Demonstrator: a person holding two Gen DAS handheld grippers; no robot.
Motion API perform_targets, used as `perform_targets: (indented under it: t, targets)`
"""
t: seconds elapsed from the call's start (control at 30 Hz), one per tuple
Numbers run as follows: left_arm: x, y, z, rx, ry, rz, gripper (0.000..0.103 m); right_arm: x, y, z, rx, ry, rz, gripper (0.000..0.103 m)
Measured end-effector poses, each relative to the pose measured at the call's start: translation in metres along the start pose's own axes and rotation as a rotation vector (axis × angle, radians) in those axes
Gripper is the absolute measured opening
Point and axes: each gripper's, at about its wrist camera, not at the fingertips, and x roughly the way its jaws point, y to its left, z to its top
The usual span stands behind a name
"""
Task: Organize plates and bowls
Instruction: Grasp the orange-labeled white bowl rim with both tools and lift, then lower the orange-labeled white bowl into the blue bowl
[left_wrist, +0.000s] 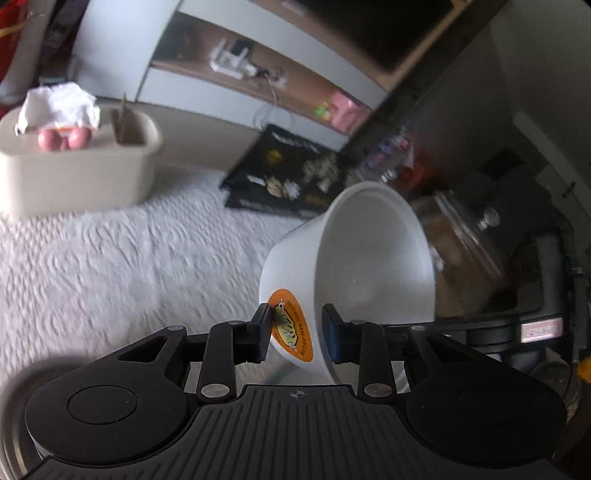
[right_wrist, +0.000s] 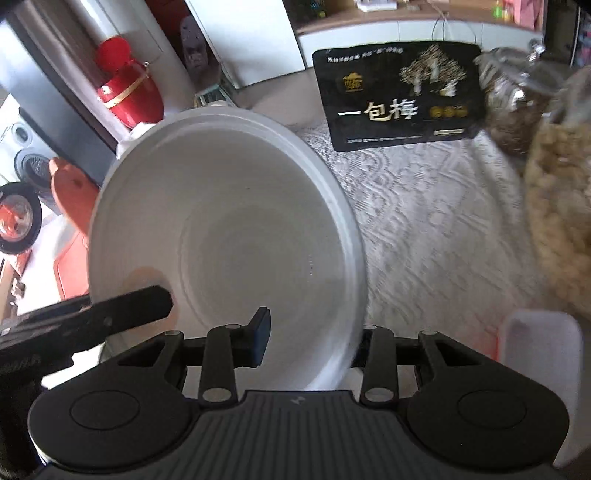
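A white bowl (left_wrist: 369, 258) with an orange sticker (left_wrist: 291, 325) hangs tilted above the white tablecloth (left_wrist: 110, 277). My left gripper (left_wrist: 295, 328) is shut on its wall, one pad on the sticker outside and the other inside. In the right wrist view the same bowl (right_wrist: 229, 206) fills the middle. My right gripper (right_wrist: 310, 325) grips its near rim, with the left finger (right_wrist: 260, 332) inside and the right finger hidden behind the wall. A finger of the left gripper (right_wrist: 140, 306) shows inside the bowl at the left.
A beige bin (left_wrist: 74, 173) with crumpled paper stands at the back left. A black snack bag (right_wrist: 399, 96) lies on the cloth, with glass jars (right_wrist: 561, 221) to its right. A red vase (right_wrist: 129, 96) and a white container (right_wrist: 539, 369) are also near.
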Motion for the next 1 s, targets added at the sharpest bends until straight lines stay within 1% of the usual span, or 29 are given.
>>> perform_targets:
  t: [0.1,0.2,0.27,0.33,0.43,0.53,0.57,0.63,0.77,0.9,1.0]
  targets:
    - [0.0,-0.013,-0.022,0.012,0.041,0.004,0.033,-0.012,-0.003,-0.028,-0.022,0.028,-0.022,0.037]
    - [0.013,-0.009,-0.05,-0.024,0.106,0.021,0.032,-0.003,-0.01,-0.054,-0.036,0.08,-0.043,0.037]
    - [0.026,-0.001,-0.067,-0.071,0.143,0.055,0.03,0.008,-0.013,-0.064,-0.03,0.107,-0.047,0.037]
    - [0.034,-0.001,-0.076,-0.074,0.156,0.093,0.028,0.012,-0.017,-0.069,-0.02,0.113,-0.034,0.037]
    - [0.026,-0.008,-0.073,-0.043,0.126,0.118,0.028,-0.002,-0.012,-0.071,-0.057,0.049,-0.044,0.037]
    - [0.012,-0.012,-0.066,-0.036,0.06,0.128,0.028,-0.017,-0.007,-0.072,-0.103,-0.022,-0.07,0.038]
    - [0.007,-0.013,-0.064,-0.036,0.038,0.128,0.029,-0.018,-0.007,-0.07,-0.11,-0.034,-0.081,0.039]
    - [0.002,-0.016,-0.061,-0.035,0.017,0.124,0.029,-0.015,-0.012,-0.069,-0.109,-0.045,-0.091,0.039]
    - [0.001,-0.016,-0.063,-0.032,0.024,0.128,0.029,-0.01,-0.023,-0.069,-0.073,-0.033,-0.097,0.039]
    - [0.009,-0.009,-0.067,-0.033,0.043,0.18,0.029,-0.003,-0.025,-0.072,-0.069,-0.019,-0.103,0.039]
    - [0.011,-0.003,-0.069,-0.041,0.059,0.199,0.029,0.001,-0.028,-0.075,-0.061,-0.015,-0.103,0.039]
